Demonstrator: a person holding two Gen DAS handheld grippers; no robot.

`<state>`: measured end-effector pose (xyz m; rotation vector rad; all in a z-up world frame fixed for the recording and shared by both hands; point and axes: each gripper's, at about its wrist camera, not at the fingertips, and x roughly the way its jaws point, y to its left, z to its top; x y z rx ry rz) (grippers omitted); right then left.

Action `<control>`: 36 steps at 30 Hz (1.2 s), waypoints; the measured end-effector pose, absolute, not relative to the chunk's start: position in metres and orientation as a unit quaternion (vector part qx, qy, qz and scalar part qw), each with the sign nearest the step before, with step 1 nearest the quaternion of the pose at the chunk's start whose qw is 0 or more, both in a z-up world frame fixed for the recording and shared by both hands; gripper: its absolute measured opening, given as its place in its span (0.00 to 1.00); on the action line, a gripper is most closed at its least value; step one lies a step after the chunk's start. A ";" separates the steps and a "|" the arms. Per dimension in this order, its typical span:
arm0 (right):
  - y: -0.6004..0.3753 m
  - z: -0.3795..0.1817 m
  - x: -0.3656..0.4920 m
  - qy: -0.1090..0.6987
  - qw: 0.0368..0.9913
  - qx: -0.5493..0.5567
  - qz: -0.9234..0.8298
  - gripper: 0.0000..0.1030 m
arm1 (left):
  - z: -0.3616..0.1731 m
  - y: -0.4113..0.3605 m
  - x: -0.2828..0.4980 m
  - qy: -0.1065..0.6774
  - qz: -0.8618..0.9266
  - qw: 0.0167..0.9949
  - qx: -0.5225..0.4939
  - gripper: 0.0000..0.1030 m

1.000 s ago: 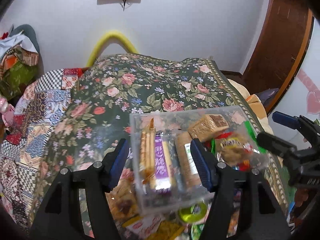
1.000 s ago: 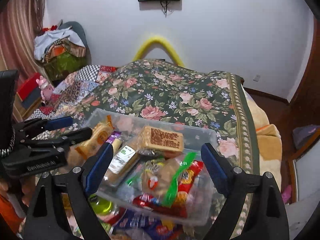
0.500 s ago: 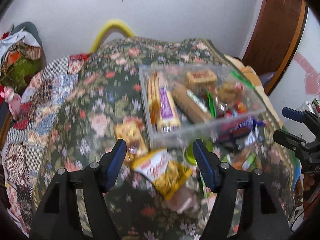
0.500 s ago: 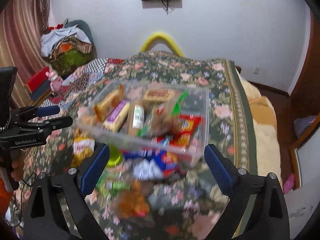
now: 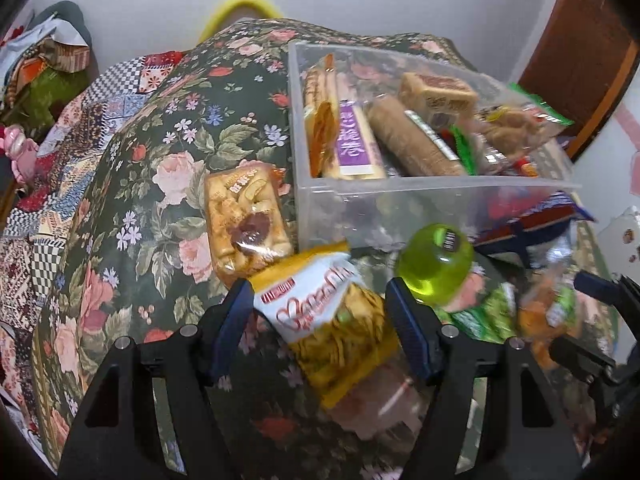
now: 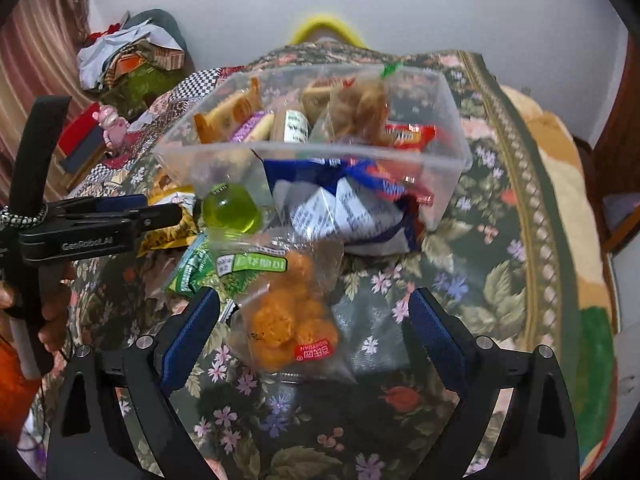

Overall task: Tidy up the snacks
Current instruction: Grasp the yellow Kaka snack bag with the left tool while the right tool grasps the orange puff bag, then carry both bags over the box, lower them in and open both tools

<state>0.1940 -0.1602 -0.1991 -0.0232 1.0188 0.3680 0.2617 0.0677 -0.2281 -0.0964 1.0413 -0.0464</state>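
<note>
Now, my left gripper (image 5: 320,312): half open, yellow packet (image 5: 332,328) between jaws, untouched.
My right gripper (image 6: 314,332): wide, closing slightly; orange bag (image 6: 286,320) between jaws, long axis running far.
Box (image 6: 316,152): far side.

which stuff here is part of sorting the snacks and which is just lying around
Part of the job:
clear bin
yellow snack bag
orange puffs bag
green jelly cup
biscuit pack

Just lying about:
floral bedspread
clothes pile
pink toy
</note>
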 end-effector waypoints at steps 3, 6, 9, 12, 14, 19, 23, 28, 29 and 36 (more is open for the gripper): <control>-0.159 -0.208 0.196 0.497 0.848 -0.001 0.185 0.81 | -0.236 0.069 0.267 0.500 -0.017 0.864 -0.049 0.67; -0.157 -0.213 0.196 0.501 0.844 0.002 0.192 0.72 | -0.246 0.071 0.268 0.509 -0.017 0.859 -0.053 0.67; -0.157 -0.214 0.197 0.502 0.840 0.015 0.204 0.62 | -0.252 0.080 0.262 0.504 -0.024 0.860 -0.074 0.67; -0.155 -0.215 0.196 0.504 0.836 0.022 0.214 0.53 | -0.252 0.082 0.254 0.500 -0.028 0.862 -0.075 0.67; -0.154 -0.214 0.194 0.501 0.839 0.018 0.212 0.51 | -0.251 0.083 0.246 0.498 -0.032 0.864 -0.073 0.62; -0.154 -0.208 0.188 0.492 0.847 0.008 0.201 0.48 | -0.244 0.088 0.229 0.491 -0.039 0.867 -0.075 0.38; -0.158 -0.198 0.182 0.483 0.853 0.009 0.199 0.45 | -0.228 0.087 0.217 0.477 -0.041 0.876 -0.066 0.34; -0.162 -0.182 0.177 0.468 0.862 0.014 0.195 0.45 | -0.204 0.084 0.207 0.453 -0.049 0.888 -0.063 0.33; -0.163 -0.179 0.176 0.465 0.863 0.015 0.195 0.45 | -0.198 0.083 0.205 0.447 -0.051 0.891 -0.064 0.33; -0.167 -0.148 0.176 0.430 0.881 0.014 0.196 0.45 | -0.160 0.075 0.203 0.409 -0.063 0.908 -0.067 0.33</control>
